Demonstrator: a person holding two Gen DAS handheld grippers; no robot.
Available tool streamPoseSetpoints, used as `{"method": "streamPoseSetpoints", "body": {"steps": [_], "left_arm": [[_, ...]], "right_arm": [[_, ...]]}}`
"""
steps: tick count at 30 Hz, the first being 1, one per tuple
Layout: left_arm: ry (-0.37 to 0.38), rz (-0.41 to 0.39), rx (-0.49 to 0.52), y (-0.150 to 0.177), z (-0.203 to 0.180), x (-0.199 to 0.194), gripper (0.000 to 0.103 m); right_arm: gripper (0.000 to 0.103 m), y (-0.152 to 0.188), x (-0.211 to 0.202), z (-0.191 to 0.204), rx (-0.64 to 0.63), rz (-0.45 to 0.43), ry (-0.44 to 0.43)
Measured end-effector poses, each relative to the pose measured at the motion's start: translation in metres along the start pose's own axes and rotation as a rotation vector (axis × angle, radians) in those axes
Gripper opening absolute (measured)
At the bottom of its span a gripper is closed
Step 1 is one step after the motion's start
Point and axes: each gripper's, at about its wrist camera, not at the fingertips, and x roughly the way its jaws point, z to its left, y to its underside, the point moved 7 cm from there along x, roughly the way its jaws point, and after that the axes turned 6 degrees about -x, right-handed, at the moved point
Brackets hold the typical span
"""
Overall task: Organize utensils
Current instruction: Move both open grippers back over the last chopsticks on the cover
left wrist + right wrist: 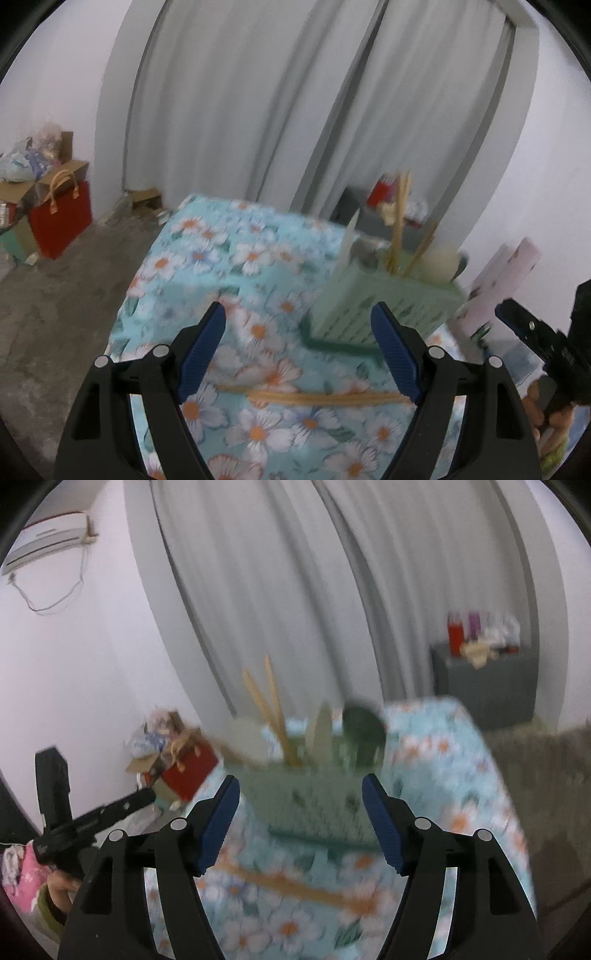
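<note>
1. The left gripper (299,354) has its jaws released and spread wide, nothing pressed between them; its lower body is cut off by the bottom edge of the view.
2. The right gripper (301,823) also has its jaws released with nothing gripped; the whole right wrist view is smeared by motion blur.
3. On the worktop (221,258), covered by a flowered blue cloth, lie loose wooden chopsticks (314,398); blur merges them into one tan streak, so their count cannot be told, and one end is hidden behind a left finger.
4. Beyond them stands the green utensil basket (384,302) on a darker green tray, holding upright chopsticks, a pale flat utensil and rounded spoon-like heads; what exactly each piece is stays hard to make out.
5. In the right wrist view, a dark green rounded utensil (364,731) rises from the basket, its handle hidden inside.
6. The far worktop edge is blurred, and the grey cabinet (487,686) behind carries bottles too soft to identify.
7. A red bag (61,218) sits on the floor, with cluttered boxes beside it, partly cut off.
</note>
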Motion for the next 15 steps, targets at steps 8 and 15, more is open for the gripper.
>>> {"method": "streamPoseSetpoints", "body": {"steps": [8,15], "left_arm": [[-0.197,0.192,0.079,0.052,0.016,0.027,0.079],[-0.358,0.225,-0.105,0.084,0.059,0.031,0.079]], "right_arm": [[0.066,0.06,0.016,0.006,-0.151,0.214,0.229],[0.066,0.085,0.03,0.017,-0.145,0.256,0.189]]}}
